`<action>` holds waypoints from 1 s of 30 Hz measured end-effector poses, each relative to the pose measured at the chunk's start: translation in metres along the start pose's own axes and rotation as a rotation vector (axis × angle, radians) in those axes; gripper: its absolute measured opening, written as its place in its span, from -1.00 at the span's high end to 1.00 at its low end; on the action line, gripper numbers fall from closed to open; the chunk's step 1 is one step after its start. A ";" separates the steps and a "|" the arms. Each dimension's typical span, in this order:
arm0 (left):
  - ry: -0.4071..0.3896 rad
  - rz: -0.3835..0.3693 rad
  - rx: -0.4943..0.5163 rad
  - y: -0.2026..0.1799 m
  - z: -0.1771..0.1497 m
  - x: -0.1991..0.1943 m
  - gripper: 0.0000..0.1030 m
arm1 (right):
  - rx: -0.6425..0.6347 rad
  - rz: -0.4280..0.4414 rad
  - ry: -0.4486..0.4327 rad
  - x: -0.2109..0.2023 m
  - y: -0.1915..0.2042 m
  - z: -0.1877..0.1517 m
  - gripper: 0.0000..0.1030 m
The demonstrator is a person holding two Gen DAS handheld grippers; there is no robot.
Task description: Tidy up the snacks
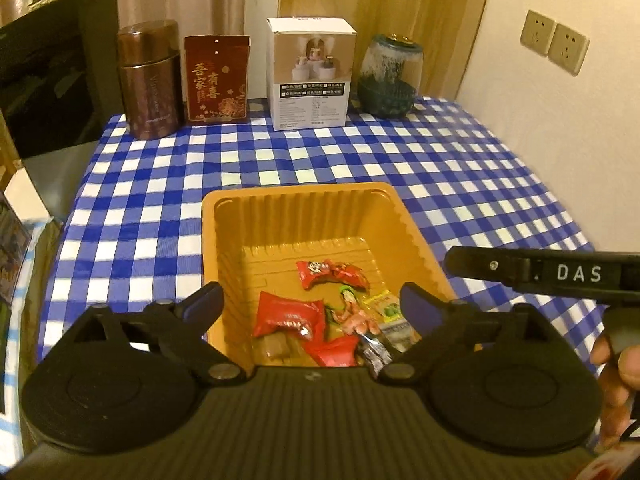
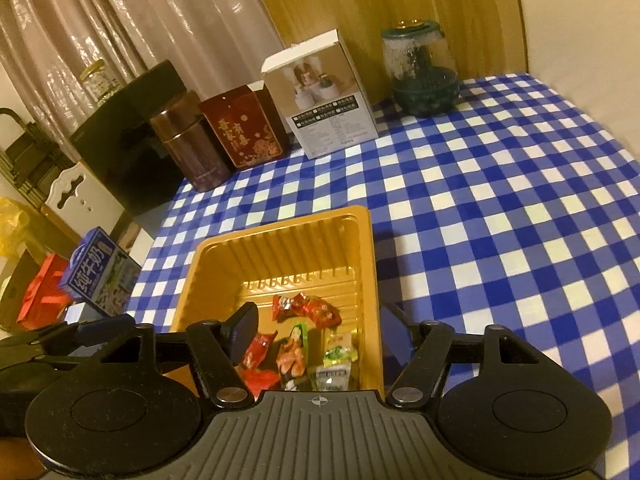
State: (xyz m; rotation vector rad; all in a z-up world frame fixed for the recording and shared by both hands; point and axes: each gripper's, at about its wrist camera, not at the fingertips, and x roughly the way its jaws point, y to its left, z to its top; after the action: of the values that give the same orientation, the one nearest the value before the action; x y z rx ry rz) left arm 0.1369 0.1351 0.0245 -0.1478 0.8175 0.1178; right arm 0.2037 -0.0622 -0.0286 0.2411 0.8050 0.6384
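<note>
An orange plastic tray (image 1: 304, 208) sits on the blue-and-white checked tablecloth and holds several small snack packets: red ones (image 1: 286, 316), a red one further back (image 1: 328, 274), a green-and-pink one (image 1: 352, 312) and a yellow-green one (image 1: 386, 306). My left gripper (image 1: 310, 300) is open and empty, its jaws spread over the tray's near part. My right gripper (image 2: 320, 330) is also open and empty above the same tray (image 2: 280, 236); the packets (image 2: 294, 350) lie between its fingers. The right gripper's body (image 1: 560, 274) shows at the right of the left wrist view.
At the table's far edge stand a brown tin (image 1: 150, 80), a red carton (image 1: 218, 78), a white box (image 1: 312, 74) and a glass jar (image 1: 390, 76). A wall is on the right. A milk carton (image 2: 94, 276) and a red box (image 2: 40, 300) sit off the table's left.
</note>
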 end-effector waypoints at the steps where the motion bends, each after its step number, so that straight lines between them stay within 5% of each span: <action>1: -0.003 0.005 -0.003 -0.001 -0.003 -0.005 -0.88 | -0.002 0.001 -0.003 -0.005 0.001 -0.002 -0.36; 16: -0.050 0.041 -0.027 -0.022 -0.049 -0.071 -1.00 | -0.019 -0.030 -0.047 -0.072 0.008 -0.037 -0.40; 30: -0.052 0.057 -0.050 -0.054 -0.098 -0.114 -1.00 | -0.080 -0.093 -0.017 -0.127 -0.007 -0.104 -0.40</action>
State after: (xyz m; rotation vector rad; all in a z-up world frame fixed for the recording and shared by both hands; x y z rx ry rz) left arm -0.0017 0.0597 0.0464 -0.1679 0.7670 0.1946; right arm 0.0650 -0.1494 -0.0269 0.1352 0.7683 0.5793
